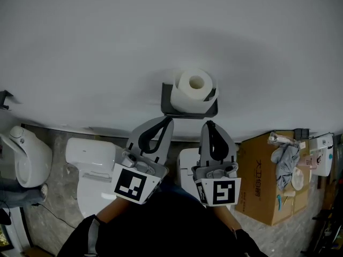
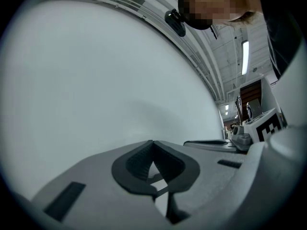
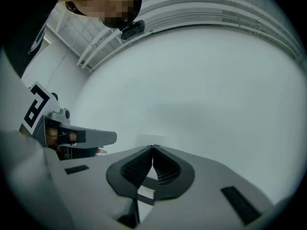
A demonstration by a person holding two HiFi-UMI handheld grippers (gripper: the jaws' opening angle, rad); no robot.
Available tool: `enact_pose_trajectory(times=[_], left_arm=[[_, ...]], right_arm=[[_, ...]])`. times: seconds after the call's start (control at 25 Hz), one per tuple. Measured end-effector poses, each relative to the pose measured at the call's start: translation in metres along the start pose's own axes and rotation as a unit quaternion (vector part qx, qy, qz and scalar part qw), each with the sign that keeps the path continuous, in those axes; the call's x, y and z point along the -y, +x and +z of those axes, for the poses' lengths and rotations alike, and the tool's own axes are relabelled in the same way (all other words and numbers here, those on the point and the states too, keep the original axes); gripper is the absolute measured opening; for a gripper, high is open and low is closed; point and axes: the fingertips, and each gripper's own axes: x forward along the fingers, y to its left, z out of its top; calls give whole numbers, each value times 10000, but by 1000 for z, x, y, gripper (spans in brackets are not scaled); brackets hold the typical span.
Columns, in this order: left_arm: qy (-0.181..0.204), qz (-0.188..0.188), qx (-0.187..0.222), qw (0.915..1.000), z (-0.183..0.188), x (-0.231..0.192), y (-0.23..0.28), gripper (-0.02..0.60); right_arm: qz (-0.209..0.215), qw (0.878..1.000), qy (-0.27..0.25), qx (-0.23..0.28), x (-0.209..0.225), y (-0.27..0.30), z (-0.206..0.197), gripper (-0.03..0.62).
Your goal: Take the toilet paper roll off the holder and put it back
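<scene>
The toilet paper roll (image 1: 192, 87) sits in its dark holder (image 1: 187, 111) on the white wall (image 1: 161, 31), with its hollow core facing the head camera. Both grippers point up at it from just below, and neither touches the roll. The left gripper (image 1: 169, 120) has its fingers closed tip to tip on nothing, and the right gripper (image 1: 207, 124) is the same way, closed and empty. A white toilet (image 1: 91, 165) stands lower left, and a cardboard box (image 1: 262, 181) with crumpled cloth (image 1: 286, 159) on it stands at right.
</scene>
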Motion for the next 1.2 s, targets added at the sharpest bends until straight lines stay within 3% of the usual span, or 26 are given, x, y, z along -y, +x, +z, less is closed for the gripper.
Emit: enact_pose_trajectory(times=[0.32, 0.48, 0.72, 0.76, 0.84, 0.88, 1.08, 1.2], left_arm=[[1, 138, -138, 9998, 2, -10, 24, 6], [58, 139, -187, 9997, 2, -11, 31, 6], [158, -36, -124, 9998, 5, -16, 42, 8], [197, -98, -103, 9997, 5, -16, 44, 25], [152, -265, -189, 9994, 4, -14, 48, 178], [103, -345, -246, 9991, 3, -13, 50, 225], [111, -477, -519, 9975, -3, -8, 60, 325], [109, -539, -624, 9965, -6, -6, 67, 363]], right_arm=[[408, 9989, 31, -224, 7, 20, -12, 23], [277, 9995, 150, -3, 13, 26, -6, 23], [114, 9999, 61, -104, 19, 32, -9, 23], [74, 9999, 63, -117, 20, 32, -9, 23], [85, 9996, -10, -266, 21, 32, -15, 23], [76, 9995, -32, -294, 22, 32, -16, 23], [-147, 9998, 118, -107, 30, 35, -11, 23], [-67, 9995, 3, -306, 30, 33, -18, 23]])
